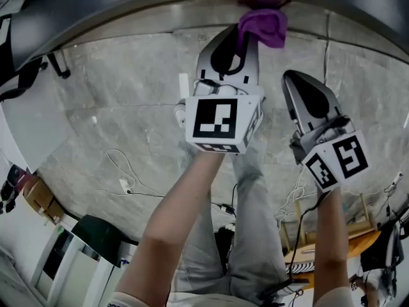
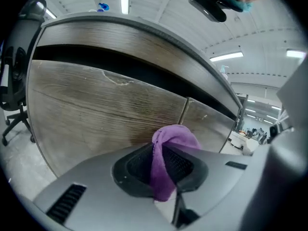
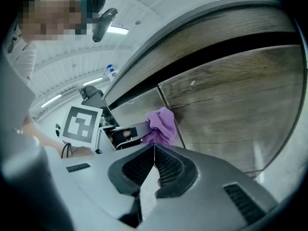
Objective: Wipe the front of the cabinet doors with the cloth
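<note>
Bunching beyond the left gripper (image 2: 162, 154) pinching it, the cloth (image 2: 176, 135) sits near the cabinet door (image 2: 96, 110).

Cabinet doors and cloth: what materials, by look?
The cabinet doors look like wood-grain laminate or veneer, matte grey-brown: streaky grain, no gloss. The cloth looks like soft purple microfibre or similar fabric: it bunches in rounded folds.

Left gripper (image 2: 161, 153): jaws closed on a purple cloth (image 2: 175, 134), which is pinched between them and bunches out past the tips.
Right gripper (image 3: 154, 150): jaws closed together, nothing between them (they meet at the tips).
Left forearm (image 1: 182, 213): bare, stretched forward; its gripper reaches farther ahead than the right one.
Right forearm (image 1: 332, 248): bare, stretched forward, beside the left.
</note>
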`<state>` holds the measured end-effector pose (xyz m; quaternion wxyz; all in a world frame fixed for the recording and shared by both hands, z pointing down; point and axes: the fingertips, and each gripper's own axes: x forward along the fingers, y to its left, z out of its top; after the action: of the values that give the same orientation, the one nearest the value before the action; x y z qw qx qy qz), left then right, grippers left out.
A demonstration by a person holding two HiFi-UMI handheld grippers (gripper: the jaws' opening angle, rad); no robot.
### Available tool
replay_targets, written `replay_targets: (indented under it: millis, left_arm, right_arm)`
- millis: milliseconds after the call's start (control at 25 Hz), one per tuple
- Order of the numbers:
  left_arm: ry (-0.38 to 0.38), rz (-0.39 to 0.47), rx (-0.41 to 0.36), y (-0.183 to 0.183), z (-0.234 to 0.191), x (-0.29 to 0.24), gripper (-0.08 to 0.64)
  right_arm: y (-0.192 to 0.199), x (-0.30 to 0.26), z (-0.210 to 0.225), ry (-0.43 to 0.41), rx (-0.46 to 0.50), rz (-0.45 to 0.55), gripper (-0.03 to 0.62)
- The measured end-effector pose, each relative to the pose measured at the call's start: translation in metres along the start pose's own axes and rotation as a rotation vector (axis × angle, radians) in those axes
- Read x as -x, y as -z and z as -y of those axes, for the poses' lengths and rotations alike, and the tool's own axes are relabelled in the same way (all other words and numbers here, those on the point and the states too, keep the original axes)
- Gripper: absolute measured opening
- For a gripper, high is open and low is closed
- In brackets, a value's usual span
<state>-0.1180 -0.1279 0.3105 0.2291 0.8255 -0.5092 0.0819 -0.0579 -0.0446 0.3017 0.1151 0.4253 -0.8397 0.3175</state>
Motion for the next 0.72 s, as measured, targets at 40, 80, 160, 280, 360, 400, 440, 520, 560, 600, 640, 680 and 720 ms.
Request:
replay_targets:
  millis: [40, 80, 160, 280, 360, 400, 440, 520, 560, 600, 640, 680, 720]
  left_arm:
    - [-0.004, 0.004, 0.012, -0.002, -0.003, -0.003, 0.055]
    - [-0.005, 0.007, 0.023, -0.003, -0.006, -0.005, 0.055]
    - [0.003, 0.009, 0.029, -0.004, -0.014, -0.006, 0.055]
    - [0.007, 0.0, -0.006, -0.002, -0.031, -0.003, 0.055]
    - [0.005, -0.005, -0.008, -0.004, -0.045, 0.002, 0.055]
    - [0.003, -0.006, -0.01, -0.007, -0.053, 0.005, 0.055]
    - [-0.001, -0.007, -0.017, -0.009, -0.062, 0.009, 0.054]
    - [-0.015, -0.011, -0.031, -0.012, -0.085, 0.018, 0.055]
    - [-0.025, -0.013, -0.033, -0.012, -0.098, 0.024, 0.054]
    - [-0.039, -0.013, -0.032, -0.012, -0.112, 0.031, 0.055]
    - [-0.056, -0.013, -0.029, -0.013, -0.125, 0.037, 0.055]
    - [-0.076, -0.011, -0.026, -0.015, -0.138, 0.044, 0.055]
    - [-0.096, -0.008, -0.023, -0.018, -0.15, 0.052, 0.054]
  right_arm:
    - [0.002, 0.001, 0.001, 0.006, -0.004, -0.001, 0.028]
    - [0.004, 0.002, 0.002, 0.013, -0.007, -0.002, 0.028]
    - [0.01, 0.0, 0.0, 0.028, -0.013, -0.008, 0.028]
    - [0.017, -0.01, -0.008, 0.056, -0.014, -0.008, 0.028]
    - [0.018, -0.015, -0.016, 0.075, -0.019, -0.004, 0.028]
    - [0.016, -0.018, -0.021, 0.081, -0.022, 0.0, 0.028]
    - [0.013, -0.021, -0.026, 0.085, -0.027, 0.007, 0.028]
    - [0.011, -0.031, -0.041, 0.087, -0.036, 0.024, 0.028]
    - [0.011, -0.037, -0.048, 0.085, -0.037, 0.032, 0.028]
    - [0.012, -0.043, -0.054, 0.084, -0.036, 0.038, 0.028]
    - [0.012, -0.048, -0.06, 0.081, -0.033, 0.042, 0.028]
    - [0.012, -0.053, -0.066, 0.079, -0.03, 0.045, 0.028]
    - [0.01, -0.056, -0.071, 0.077, -0.027, 0.047, 0.028]
